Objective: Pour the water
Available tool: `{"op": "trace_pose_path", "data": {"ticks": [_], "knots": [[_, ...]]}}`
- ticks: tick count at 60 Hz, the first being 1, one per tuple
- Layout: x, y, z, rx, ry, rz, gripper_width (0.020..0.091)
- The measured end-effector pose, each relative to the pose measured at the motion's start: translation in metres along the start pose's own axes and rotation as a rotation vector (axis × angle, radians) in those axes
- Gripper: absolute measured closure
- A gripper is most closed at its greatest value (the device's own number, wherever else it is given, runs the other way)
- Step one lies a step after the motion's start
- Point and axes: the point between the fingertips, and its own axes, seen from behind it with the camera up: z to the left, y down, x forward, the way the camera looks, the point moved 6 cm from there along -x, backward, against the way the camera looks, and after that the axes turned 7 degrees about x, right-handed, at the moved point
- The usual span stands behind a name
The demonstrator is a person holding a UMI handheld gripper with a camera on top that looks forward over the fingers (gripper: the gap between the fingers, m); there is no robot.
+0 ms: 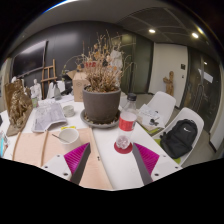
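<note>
- Around us we see a meeting-type room with dark walls, ceiling lights and a pale round table [35, 150] crowded with things.
- At the table's middle stands a large potted plant [101, 90] of dry branches on a saucer; we judge it a centrepiece, unrelated to the pouring.
- A clear bottle [127, 117] with a red label and white cap stands upright just ahead of the fingers, to the right of the pot, with a small red-rimmed cup [123, 144] in front of it. We judge that the two sit close together so the water can go from one to the other without a long carry.
- A small white bowl [68, 134] rests left of the cup, beyond the left finger, and papers [48, 115] lie further back; neither seems part of the job.
- White chairs ring the far side, and a black bag [180, 138] sits on the nearest chair [199, 122] to the right.
- Our gripper [108, 165] is held low and level, pointing across the table edge toward the cup and bottle, which line up roughly with the gap between the fingers.
- Its fingers stand apart with the pink pads [146, 157] facing inward and nothing between them; the cup is just beyond the tips, untouched.
- We judge this to be the approach: the bottle has not been lifted, so no pouring has begun.
</note>
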Motion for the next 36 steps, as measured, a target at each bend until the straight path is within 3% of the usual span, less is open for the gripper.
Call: {"op": "trace_pose_path", "data": {"ticks": [21, 36], "knots": [[-0.224, 0.03, 0.095, -0.055, -0.053, -0.003, 0.0244], [-0.298, 0.058, 0.131, -0.078, -0.083, 0.011, 0.0249]]}}
